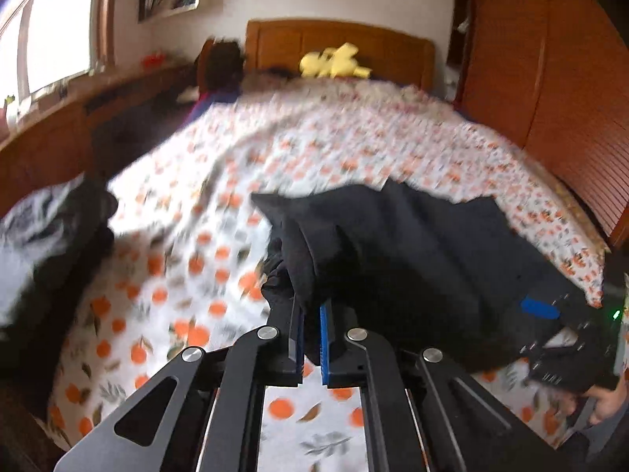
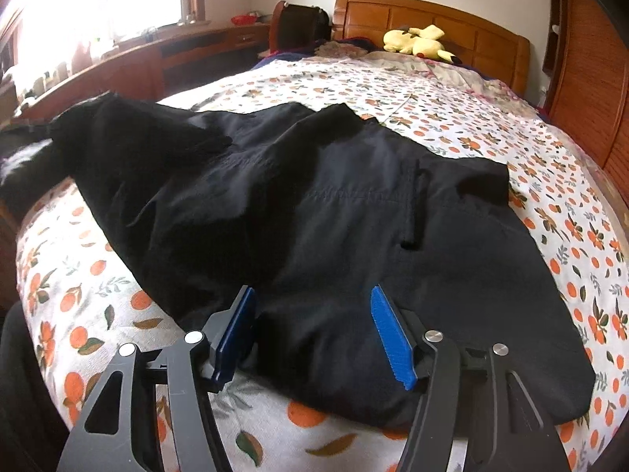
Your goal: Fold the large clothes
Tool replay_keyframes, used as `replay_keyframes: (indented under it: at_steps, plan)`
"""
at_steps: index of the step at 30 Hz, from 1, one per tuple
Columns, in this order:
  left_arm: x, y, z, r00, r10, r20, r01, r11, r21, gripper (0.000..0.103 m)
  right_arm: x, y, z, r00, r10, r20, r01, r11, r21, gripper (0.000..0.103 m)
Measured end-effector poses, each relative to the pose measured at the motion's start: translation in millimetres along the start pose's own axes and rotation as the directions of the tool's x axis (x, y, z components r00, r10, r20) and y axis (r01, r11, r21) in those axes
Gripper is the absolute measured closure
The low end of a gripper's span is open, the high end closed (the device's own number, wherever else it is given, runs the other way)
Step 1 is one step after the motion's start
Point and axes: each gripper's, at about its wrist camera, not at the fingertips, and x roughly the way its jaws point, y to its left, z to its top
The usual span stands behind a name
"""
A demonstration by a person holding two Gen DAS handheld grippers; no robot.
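Left wrist view: bed (image 1: 196, 244) with white orange-print cover, wooden headboard (image 1: 338, 43), yellow plush toy (image 1: 334, 63) by the headboard, window (image 1: 51, 31) at left over a long wooden counter (image 1: 59, 118), slatted wooden wardrobe (image 1: 550, 78) at right. Frame blurred. Black garment (image 1: 412, 244) lies on the near right part of the bed; one end is bunched and raised off the cover. Left gripper (image 1: 310, 314) is clamped on that raised fold, blue pads nearly together with cloth between. Right gripper (image 1: 550, 314) sits at the garment's other end, far right. Another dark-and-white pile (image 1: 47, 236) at the left edge.

Right wrist view: same bed (image 2: 471, 118), headboard (image 2: 432, 23), plush toy (image 2: 420, 41). Black garment (image 2: 314, 204) is spread across the near half, long axis running from upper left to lower right, left end lifted, creased, stitched seam across the middle, slit pocket. Right gripper (image 2: 314, 334) has its jaws apart, straddling the near hem, pads not pressing.
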Motion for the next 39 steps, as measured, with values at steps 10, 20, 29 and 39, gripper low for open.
replay_keyframes:
  at_steps: [10,20,29,39]
  plan:
    - [-28,-98,45,0.992,-0.086,0.089,0.075,0.99,0.115,0.098,-42,-44,-16,0.997,-0.027,0.069,0.022,0.997,0.078,0.044]
    - [-16,-203,36,0.978,-0.199,0.058,0.182,0.957,0.225,0.099,-72,-97,-42,0.993,-0.067,0.093,0.052,0.987,0.154,0.044]
    - [9,-268,10,0.96,-0.279,-0.036,0.277,0.912,0.301,0.098,-91,-134,-60,0.991,-0.089,0.098,0.064,0.97,0.234,0.046]
    - [-2,-250,9,0.968,-0.25,-0.014,0.243,0.926,0.29,0.084,-101,-136,-54,0.987,-0.091,0.129,0.058,0.969,0.24,0.046]
